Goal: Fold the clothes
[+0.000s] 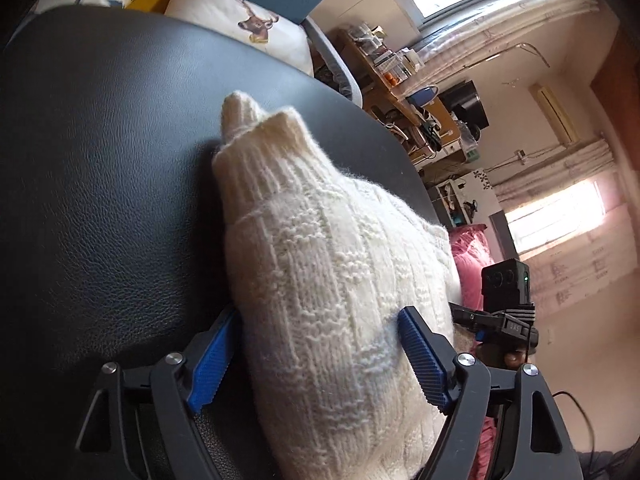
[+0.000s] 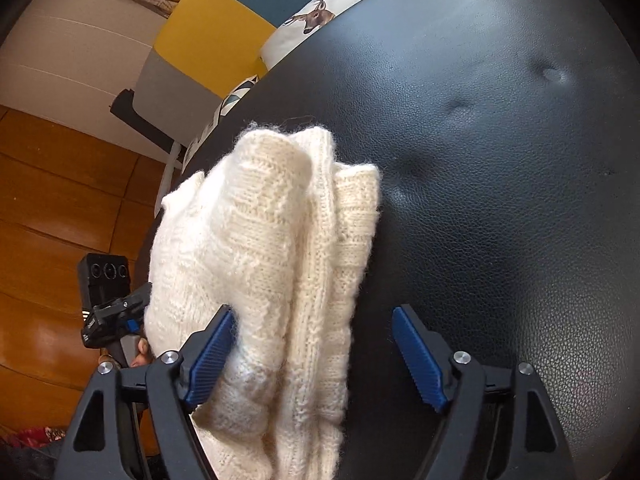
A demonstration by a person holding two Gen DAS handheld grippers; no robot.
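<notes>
A cream knitted sweater (image 1: pixel 320 264) lies folded in a thick bundle on a black leather surface (image 1: pixel 104 168), with ribbed cuffs sticking up at its far end. My left gripper (image 1: pixel 318 316) stands open astride the bundle's near part, with its blue pads (image 1: pixel 214 360) wide apart and no grip on the knit. In the right wrist view the same sweater (image 2: pixel 264 248) shows its stacked folded edges. My right gripper (image 2: pixel 312 312) is open too. Its left pad (image 2: pixel 210 356) rests against the knit, while its right pad (image 2: pixel 418 360) is over bare leather.
The leather surface (image 2: pixel 500 200) stretches wide to the right of the bundle, with a few dimples. Deer-print pillows (image 1: pixel 248 20) lie at its far edge. A pink cloth (image 1: pixel 470 260) lies beyond the sweater. Wooden floor (image 2: pixel 52 208) lies beside the surface. The other gripper's camera (image 2: pixel 104 276) shows nearby.
</notes>
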